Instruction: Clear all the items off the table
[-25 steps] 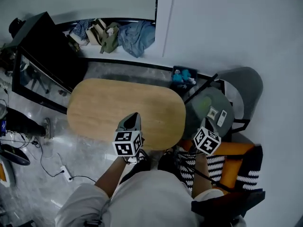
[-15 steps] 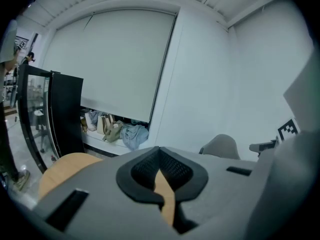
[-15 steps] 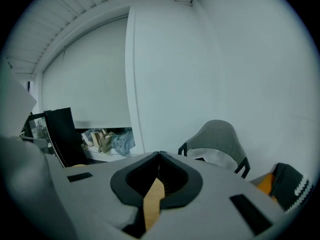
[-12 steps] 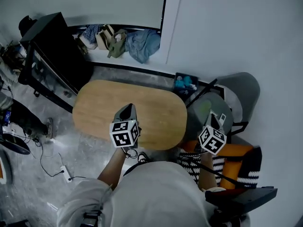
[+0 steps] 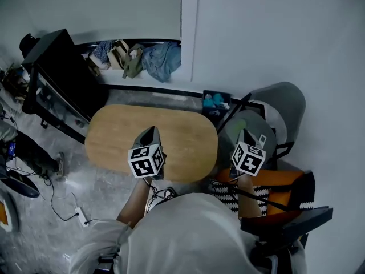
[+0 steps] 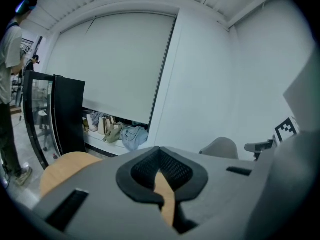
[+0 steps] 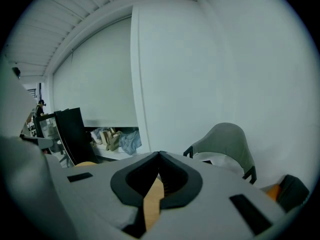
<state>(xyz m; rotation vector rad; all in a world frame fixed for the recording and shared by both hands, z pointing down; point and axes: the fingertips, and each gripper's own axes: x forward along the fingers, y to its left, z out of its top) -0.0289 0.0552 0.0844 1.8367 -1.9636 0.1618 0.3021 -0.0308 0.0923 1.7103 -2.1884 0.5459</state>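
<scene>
The oval wooden table (image 5: 171, 127) has a bare top in the head view; I see no item on it. My left gripper (image 5: 150, 132) hovers over the table's near edge, shut, with nothing between its jaws. My right gripper (image 5: 245, 133) hangs to the right of the table, above a grey seat (image 5: 255, 124), also shut and empty. In the left gripper view the jaws meet at the tip of the left gripper (image 6: 159, 149), with the table (image 6: 60, 165) low at the left. The right gripper view shows the right gripper (image 7: 159, 155) closed the same way.
A black cabinet (image 5: 60, 73) stands at the back left. Clothes and bags (image 5: 142, 56) lie on a ledge by the wall. A grey chair (image 5: 282, 104), a dark bin (image 5: 215, 103) and orange and striped cushions (image 5: 268, 190) crowd the right. Cables (image 5: 63, 204) trail on the floor.
Both grippers have risen a little toward the head camera and stayed shut. The head view has shifted slightly. The table top looks the same.
</scene>
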